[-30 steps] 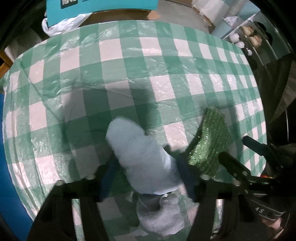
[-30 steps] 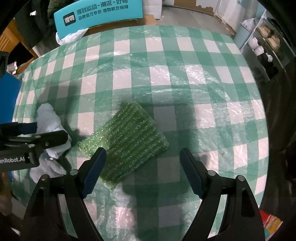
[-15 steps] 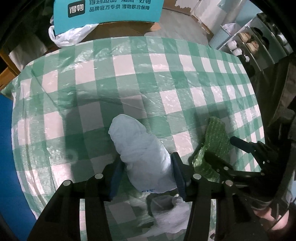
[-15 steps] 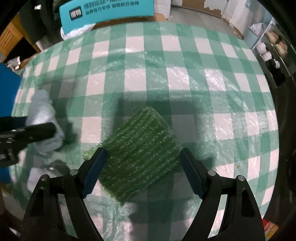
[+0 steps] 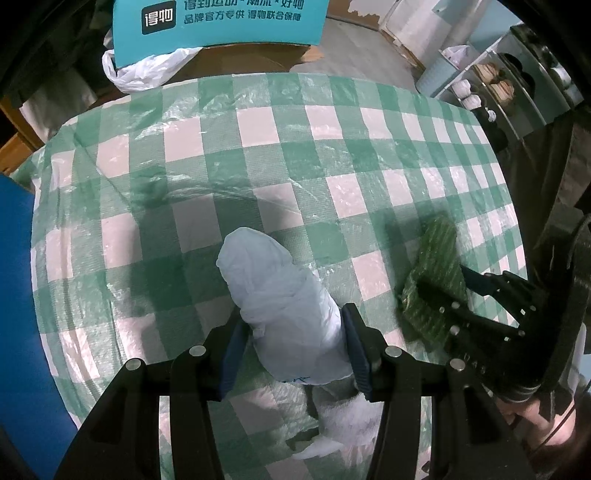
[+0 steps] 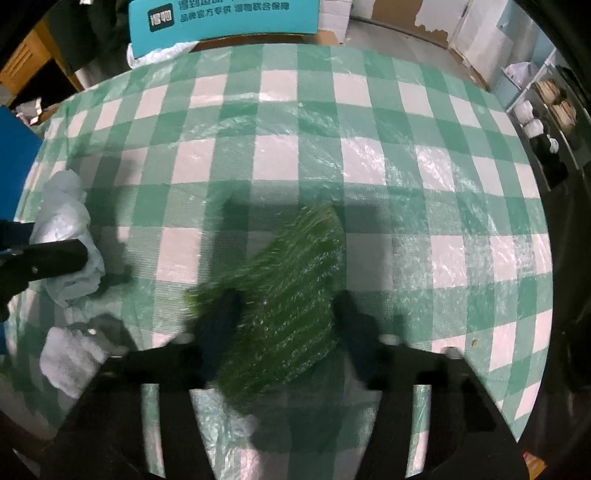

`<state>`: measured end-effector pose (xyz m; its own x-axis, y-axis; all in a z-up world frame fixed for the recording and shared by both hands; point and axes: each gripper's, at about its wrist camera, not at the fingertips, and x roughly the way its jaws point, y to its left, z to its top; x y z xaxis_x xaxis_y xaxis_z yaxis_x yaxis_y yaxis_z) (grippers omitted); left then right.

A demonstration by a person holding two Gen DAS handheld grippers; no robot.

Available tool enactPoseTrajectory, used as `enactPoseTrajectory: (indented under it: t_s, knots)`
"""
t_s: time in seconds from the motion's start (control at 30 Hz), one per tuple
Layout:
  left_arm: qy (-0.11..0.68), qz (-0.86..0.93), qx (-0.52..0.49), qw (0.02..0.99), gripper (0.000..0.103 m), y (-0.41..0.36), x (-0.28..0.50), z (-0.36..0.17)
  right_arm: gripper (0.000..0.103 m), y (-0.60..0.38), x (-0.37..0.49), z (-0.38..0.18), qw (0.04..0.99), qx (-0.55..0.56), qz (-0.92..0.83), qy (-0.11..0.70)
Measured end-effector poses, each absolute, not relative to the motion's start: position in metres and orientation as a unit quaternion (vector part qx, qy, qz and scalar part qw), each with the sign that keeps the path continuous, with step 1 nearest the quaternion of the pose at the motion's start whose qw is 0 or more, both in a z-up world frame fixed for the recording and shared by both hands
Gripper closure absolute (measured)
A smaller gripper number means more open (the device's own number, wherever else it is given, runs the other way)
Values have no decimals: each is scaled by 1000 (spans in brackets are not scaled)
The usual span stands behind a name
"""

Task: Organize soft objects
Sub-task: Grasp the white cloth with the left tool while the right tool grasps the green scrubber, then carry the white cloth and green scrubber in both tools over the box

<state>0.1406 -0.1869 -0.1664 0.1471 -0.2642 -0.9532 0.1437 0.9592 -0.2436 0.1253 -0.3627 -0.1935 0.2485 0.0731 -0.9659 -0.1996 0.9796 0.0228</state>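
While looking down from the left wrist, finds the left gripper (image 5: pixel 291 321) low in the middle of the frame, fingers clenched on a pale blue bundle (image 5: pixel 273 295). Grips it near its lower end, a blue pad pressed into each side, with the rounded far end reaching toward the centre of the frame. Cannot tell whether that far end rests on the checked desk (image 5: pixel 258 122) or hangs clear of it. Shows a white fluffy cloth (image 5: pixel 347 417) lying on the desk just below the bundle, at the bottom of the frame. Catches the right gripper (image 5: pixel 448 284) at the right edge, its dark fingers pinching a green cloth (image 5: pixel 436 273) that stands tilted up off the desk. Takes in a teal box (image 5: pixel 221 22) and a white plastic bag (image 5: pixel 147 70) beyond the desk's far edge, upper left, and a shelf (image 5: pixel 495 85) at upper right.

Seen from the right wrist, blurs somewhat low in the frame. Has the fingers (image 6: pixel 221 317) just drawn closer together, with the green cloth (image 6: pixel 291 280) between them, bunched and buckled upward in the lower middle, pressed from both sides. Places the pale blue bundle (image 6: pixel 70 229) at the left edge, crossed by a dark finger of the left gripper, and the white fluffy cloth (image 6: pixel 70 362) at lower left on the desk.
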Motion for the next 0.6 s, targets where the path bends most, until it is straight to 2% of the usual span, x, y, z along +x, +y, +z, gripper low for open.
enactPoseTrajectory:
  t_s: [0.07,0.13,0.6]
  knots:
    - [637,-135,-48,758,51,-185,139,-163,77,-366,124,-192,788,-45,88,607]
    - [633,-135,-45,761,51,-183,137,-159,83,-368,125,-191,788,-27,92,608]
    - [601,-133,-23,788,51,-166,119,-125,85,-360,116,-162,799,-22,104,592]
